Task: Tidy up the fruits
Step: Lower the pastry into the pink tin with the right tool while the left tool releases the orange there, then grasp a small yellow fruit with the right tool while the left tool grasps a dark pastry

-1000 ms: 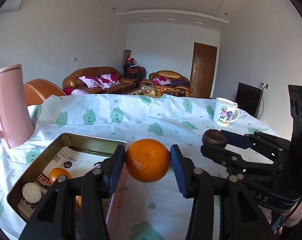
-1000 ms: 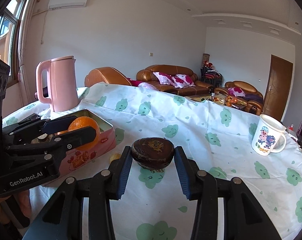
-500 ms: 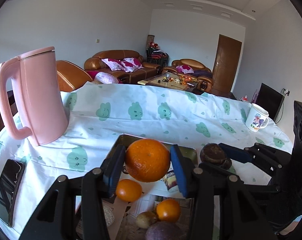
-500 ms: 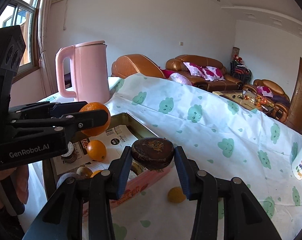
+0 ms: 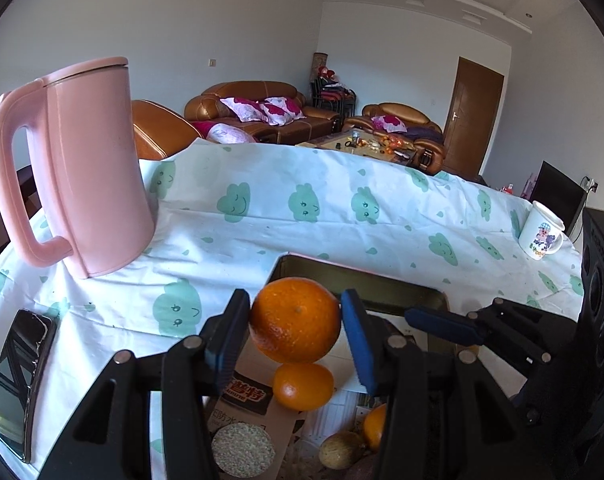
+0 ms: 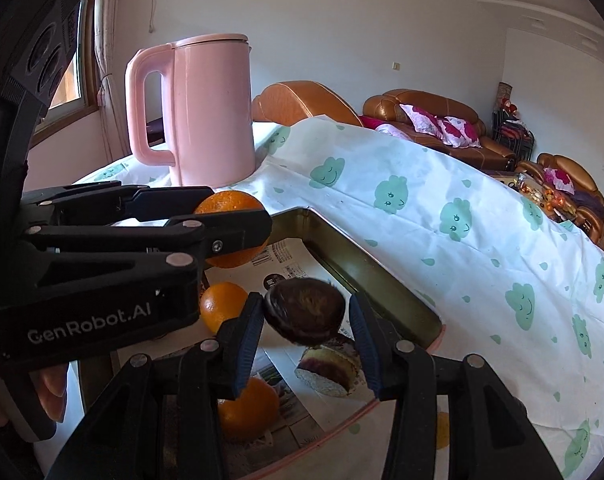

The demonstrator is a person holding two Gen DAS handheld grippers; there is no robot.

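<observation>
Orange fruit sits between the pads of the left hand-held gripper, whose jaws have just been opening, above the tin tray on the bench. Gaps show beside the dark fruit in the right hand-held gripper, likewise just opening, over the tray.

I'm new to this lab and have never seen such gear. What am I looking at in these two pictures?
A person holds two hand grippers, each with a camera looking along its fingers. One picture comes from the left gripper, the other from the right gripper. Both hang over an open tin on a cloud-print tablecloth, near a pink kettle, a phone and a mug. The left has an orange between its pads, the right a dark brown fruit. Both jaws have just been opening; a gap shows beside the dark fruit. A smaller orange lies in the tin.
</observation>
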